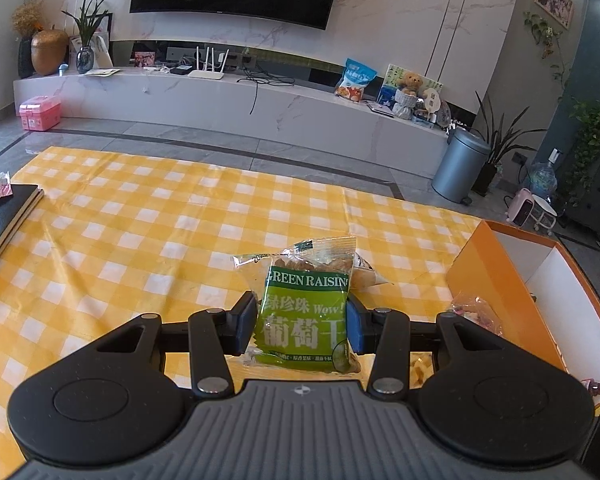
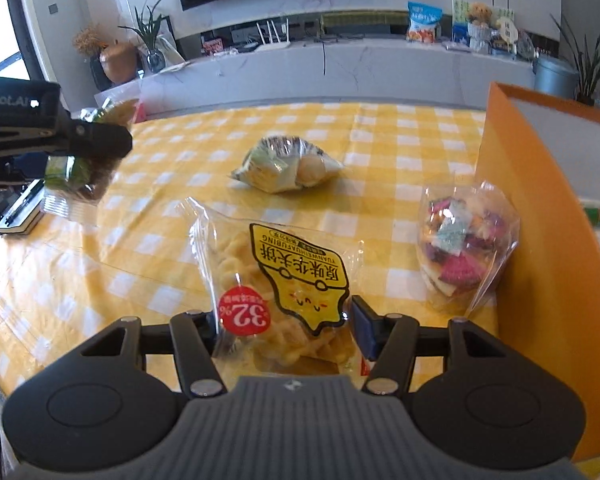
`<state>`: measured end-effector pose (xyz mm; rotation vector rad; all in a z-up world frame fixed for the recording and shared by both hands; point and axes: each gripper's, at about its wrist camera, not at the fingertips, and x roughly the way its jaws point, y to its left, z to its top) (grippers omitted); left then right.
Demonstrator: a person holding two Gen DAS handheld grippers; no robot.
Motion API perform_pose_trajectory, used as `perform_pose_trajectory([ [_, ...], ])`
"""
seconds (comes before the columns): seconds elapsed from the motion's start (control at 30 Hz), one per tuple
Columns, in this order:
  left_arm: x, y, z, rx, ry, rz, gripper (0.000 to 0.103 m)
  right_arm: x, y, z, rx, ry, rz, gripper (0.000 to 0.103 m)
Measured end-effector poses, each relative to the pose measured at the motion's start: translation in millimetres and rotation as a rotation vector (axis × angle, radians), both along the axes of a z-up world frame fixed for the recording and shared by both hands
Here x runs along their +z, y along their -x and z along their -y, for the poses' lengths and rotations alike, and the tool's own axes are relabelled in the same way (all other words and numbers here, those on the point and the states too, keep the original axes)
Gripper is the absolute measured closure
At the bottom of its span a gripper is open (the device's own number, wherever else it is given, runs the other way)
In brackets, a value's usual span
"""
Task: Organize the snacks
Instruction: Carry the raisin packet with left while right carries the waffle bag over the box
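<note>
The green raisin packet [image 1: 306,316] stood upright between the blue pads of the left tongs [image 1: 303,326], clamped at its sides and lifted above the desk [image 1: 140,240] with its yellow checked cloth. The right tongs [image 2: 286,330] were clenched on a clear packet of yellow biscuits [image 2: 284,280], its near end between the jaws. The orange box [image 2: 540,216] served as the landmark: it stood open at the desk's right edge. A clear bag of mixed pink and purple sweets [image 2: 460,244] leaned against the box's outer wall. A wrapped bun [image 2: 286,166] lay farther from the box, toward the desk's middle. Something green showed inside the box, too little to name. Judging by this, the sorting was partly under way: two packets were in hand but not yet in the box, and the sweets and the bun remained.
</note>
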<state>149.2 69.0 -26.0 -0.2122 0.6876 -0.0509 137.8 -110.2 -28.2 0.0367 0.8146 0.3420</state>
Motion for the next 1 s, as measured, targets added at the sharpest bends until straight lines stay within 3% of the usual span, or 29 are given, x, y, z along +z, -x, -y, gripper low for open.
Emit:
perform_pose_trajectory([
  [0.17, 12, 9, 4, -0.02, 0.005, 0.036, 0.052, 24, 10, 5, -0.011, -0.034, 0.062, 0.046],
  [0.3, 30, 17, 22, -0.067, -0.043, 0.112, 0.052, 46, 15, 17, -0.035, -0.074, 0.118, 0.046],
  [0.53, 54, 20, 54, -0.123, 0.016, 0.203, 0.052, 83, 27, 72, -0.134, -0.151, 0.18, 0.046],
  [0.8, 45, -4, 85, -0.216, 0.098, 0.165, 0.052, 99, 25, 169, -0.355, -0.191, 0.183, 0.046],
  [1.0, 26, -18, 106, -0.328, 0.178, 0.094, 0.052, 78, -11, 211, -0.442, -0.145, 0.062, 0.046],
])
